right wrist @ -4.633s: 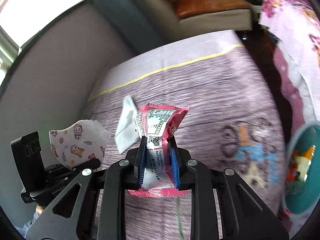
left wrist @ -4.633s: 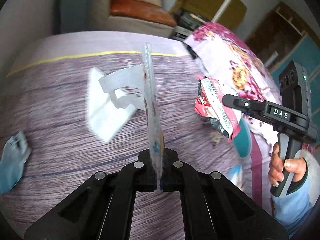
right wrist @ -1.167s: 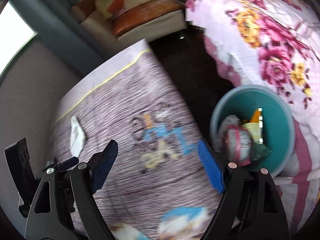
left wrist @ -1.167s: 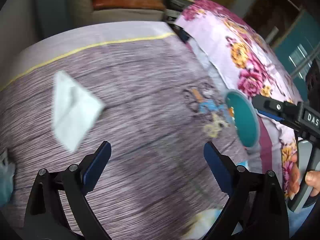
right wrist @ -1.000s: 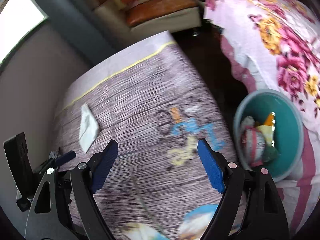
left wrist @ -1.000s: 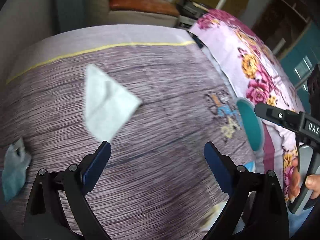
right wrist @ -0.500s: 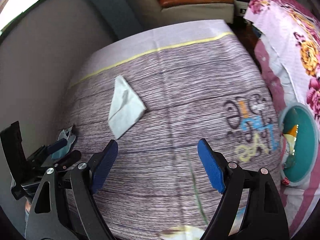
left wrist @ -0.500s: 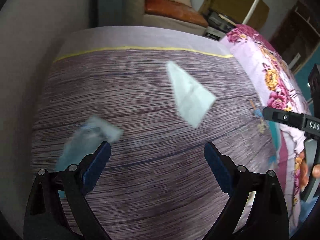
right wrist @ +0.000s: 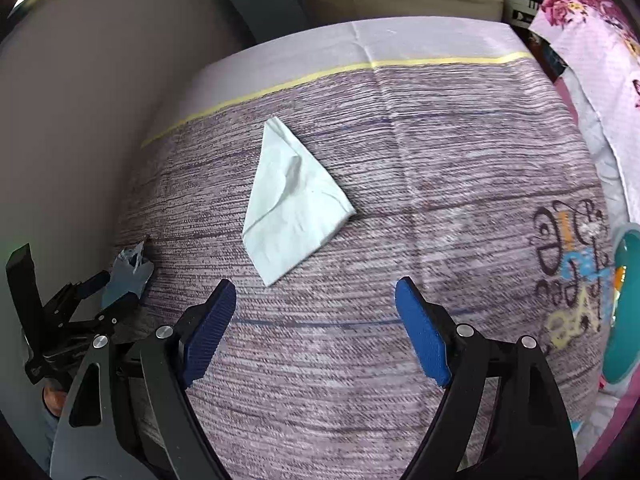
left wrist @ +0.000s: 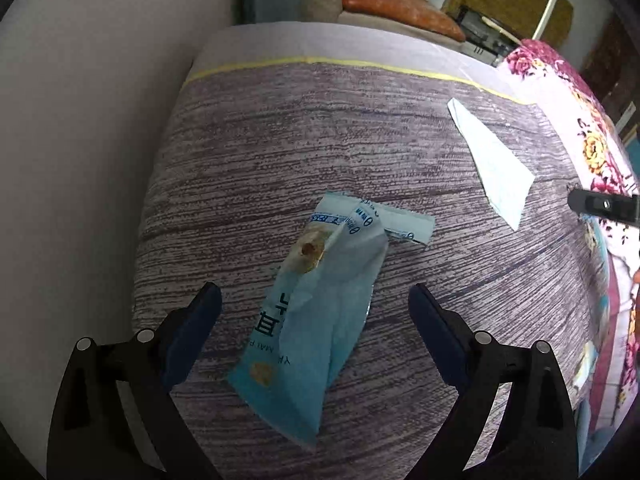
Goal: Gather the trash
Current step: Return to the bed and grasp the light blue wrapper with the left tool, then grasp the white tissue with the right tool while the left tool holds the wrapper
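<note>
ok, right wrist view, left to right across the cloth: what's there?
Left hand-held gripper → blue wrapper → white tissue → printed lettering → teal bin.

On the tablecloth point(left wrist: 248, 152), wrapper point(left wrist: 320, 304) lies left of tissue point(left wrist: 496, 168) (well apart).

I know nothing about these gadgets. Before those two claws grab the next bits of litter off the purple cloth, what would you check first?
1. Left gripper open and empty: ok.
2. Right gripper open and empty: ok.
3. Blue wrapper lying flat between the left gripper's fingers: ok; contact cannot tell.
4. White tissue ahead of the right gripper, not yet between its fingers: not ok.
5. Teal bin at the cloth's right edge, only its rim showing: room inside cannot tell.
</note>
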`<state>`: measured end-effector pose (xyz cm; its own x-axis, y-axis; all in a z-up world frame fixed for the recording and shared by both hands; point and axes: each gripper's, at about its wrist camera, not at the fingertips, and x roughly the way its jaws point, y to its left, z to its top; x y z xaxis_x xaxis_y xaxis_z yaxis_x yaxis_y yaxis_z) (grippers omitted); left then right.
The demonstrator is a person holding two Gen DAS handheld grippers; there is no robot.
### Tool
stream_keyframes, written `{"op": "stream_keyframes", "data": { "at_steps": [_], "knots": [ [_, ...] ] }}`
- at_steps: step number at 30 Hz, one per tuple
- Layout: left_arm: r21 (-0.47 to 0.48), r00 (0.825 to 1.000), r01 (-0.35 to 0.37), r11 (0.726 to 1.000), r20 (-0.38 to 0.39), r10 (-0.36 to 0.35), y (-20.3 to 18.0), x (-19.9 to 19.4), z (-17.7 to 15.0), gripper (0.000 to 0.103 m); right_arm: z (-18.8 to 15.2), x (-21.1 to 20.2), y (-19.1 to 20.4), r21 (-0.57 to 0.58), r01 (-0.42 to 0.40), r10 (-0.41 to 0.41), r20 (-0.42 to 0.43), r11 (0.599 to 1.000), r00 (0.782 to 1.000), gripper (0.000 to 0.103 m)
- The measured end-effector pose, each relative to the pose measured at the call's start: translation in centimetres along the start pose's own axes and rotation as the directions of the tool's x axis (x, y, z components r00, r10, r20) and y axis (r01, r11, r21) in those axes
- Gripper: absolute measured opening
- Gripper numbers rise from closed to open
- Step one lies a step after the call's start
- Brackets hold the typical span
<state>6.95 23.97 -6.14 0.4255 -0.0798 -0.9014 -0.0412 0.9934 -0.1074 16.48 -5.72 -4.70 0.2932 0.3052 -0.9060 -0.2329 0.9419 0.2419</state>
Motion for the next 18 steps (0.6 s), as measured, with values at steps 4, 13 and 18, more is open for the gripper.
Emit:
{"op": "stream_keyframes", "data": {
  "at_steps": [4, 13, 18],
  "knots": [
    [0.031, 1.0, 0.008, 0.999, 0.007, -0.009, -0.2, 0.6, -0.4, 0.073, 1.0, 1.5, 0.7, -0.004, -0.002, 0.002, -0.002, 1.0, 1.0, 0.078],
    [-0.012, 0.997, 0.064, 0.998, 0.052, -0.063, -1.3, 0.3, 0.2, 0.035, 3.5, 5.4, 2.7, -0.062, 0.046, -0.044, 0.019, 0.997, 0.999, 0.078],
    [-0.055, 0.995, 0.087, 0.995, 0.049, -0.084, -1.0, 1.0, 1.4, 0.035, 3.6, 7.0, 4.2, -0.131, 0.108, -0.102, 0.058, 0.985, 0.993, 0.078]
  ]
}}
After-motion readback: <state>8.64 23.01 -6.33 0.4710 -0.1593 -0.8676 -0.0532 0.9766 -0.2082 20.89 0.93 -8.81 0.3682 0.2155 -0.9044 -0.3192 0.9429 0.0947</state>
